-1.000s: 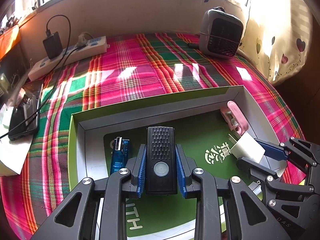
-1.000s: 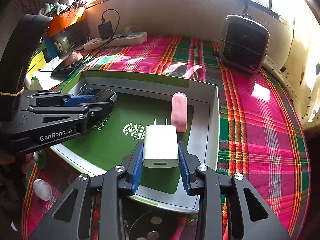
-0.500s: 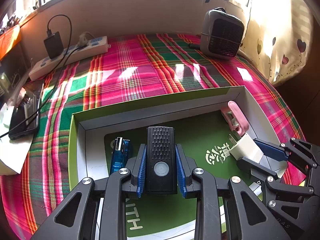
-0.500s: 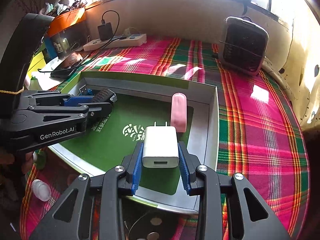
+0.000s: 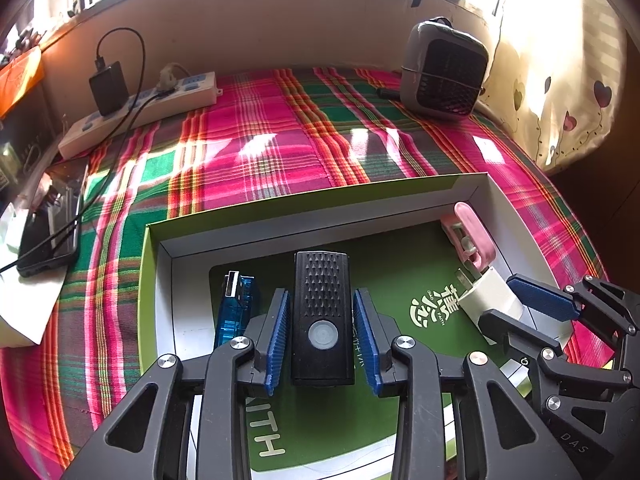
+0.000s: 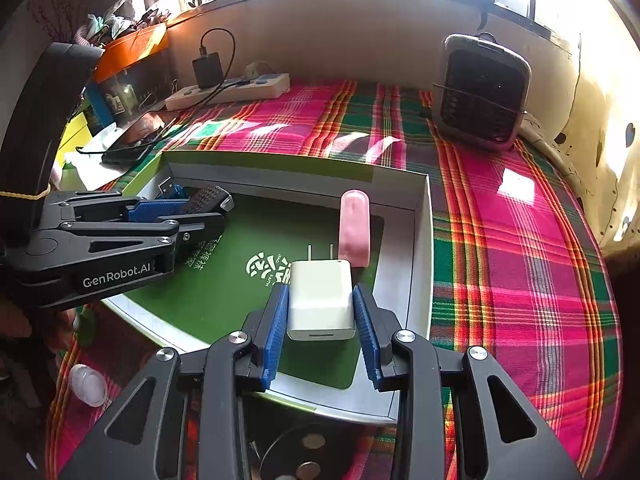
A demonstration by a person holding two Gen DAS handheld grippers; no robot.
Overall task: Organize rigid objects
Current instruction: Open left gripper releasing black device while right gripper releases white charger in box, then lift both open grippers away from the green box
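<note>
A shallow green-and-white box [image 5: 156, 280] [image 6: 420, 240] lies on the plaid cloth. In the left wrist view my left gripper [image 5: 322, 336] has opened; a black remote-like device [image 5: 322, 316] lies between its blue pads with small gaps on both sides. A blue USB adapter [image 5: 234, 308] lies to its left in the box. In the right wrist view my right gripper [image 6: 320, 316] has also opened around a white wall charger [image 6: 320, 300] that rests on the box floor. A pink clip [image 6: 354, 228] [image 5: 472, 236] lies just beyond the charger.
A grey fan heater [image 5: 444, 68] [image 6: 484, 92] stands at the back right. A white power strip [image 5: 140, 116] with a black adapter lies at the back left, and a phone [image 5: 48, 232] on its cable at the left. A small white cap [image 6: 88, 384] lies near the box's front left.
Both grippers have opened slightly: the left let go of the black device and the right let go of the white charger. Both objects now rest in the box.
</note>
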